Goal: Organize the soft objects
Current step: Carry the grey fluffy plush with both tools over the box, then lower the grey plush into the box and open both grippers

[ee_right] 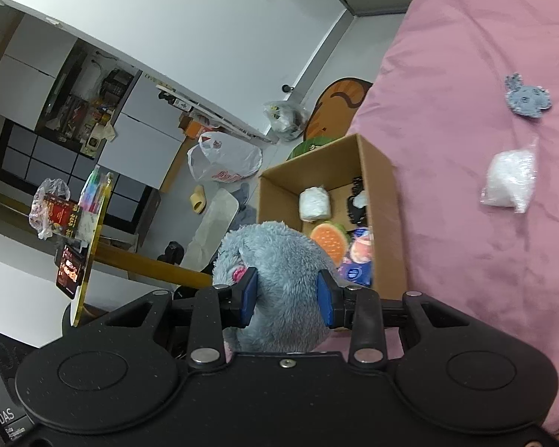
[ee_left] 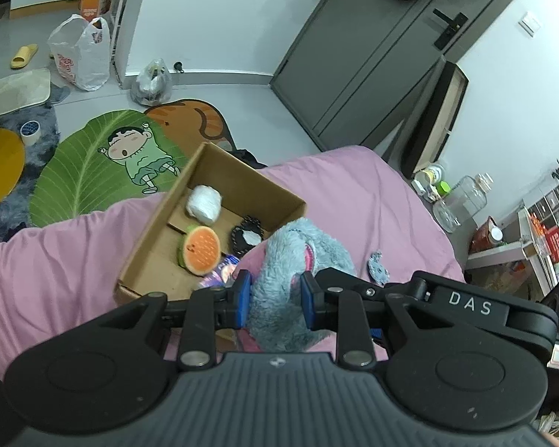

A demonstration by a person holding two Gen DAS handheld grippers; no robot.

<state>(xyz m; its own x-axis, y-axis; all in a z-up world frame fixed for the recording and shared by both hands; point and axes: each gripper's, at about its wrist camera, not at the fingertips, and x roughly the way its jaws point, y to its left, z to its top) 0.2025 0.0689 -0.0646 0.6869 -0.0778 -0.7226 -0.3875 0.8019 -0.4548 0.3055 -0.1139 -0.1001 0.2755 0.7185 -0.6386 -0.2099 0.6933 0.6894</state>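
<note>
A grey-blue plush toy [ee_left: 294, 260] with a pink ear is held by both grippers just beside the open cardboard box [ee_left: 145, 238] on the pink bed. My left gripper [ee_left: 275, 294] is shut on one part of it. My right gripper [ee_right: 287, 294] is shut on another part of the plush [ee_right: 279, 260]. The box [ee_right: 384, 201] holds a white bundle [ee_left: 204, 204], an orange-and-green melon-slice toy [ee_left: 201, 249], a black-and-white item [ee_left: 248, 238] and a purple packet [ee_right: 357, 272].
A small grey-blue knitted piece [ee_right: 527, 98] and a clear bag of white stuffing [ee_right: 510, 182] lie on the pink bedspread [ee_right: 466, 260]. The floor beyond has a leaf rug [ee_left: 85, 171], plastic bags [ee_left: 80, 54] and a yellow slipper [ee_left: 24, 56]. A grey door [ee_left: 354, 56] stands behind.
</note>
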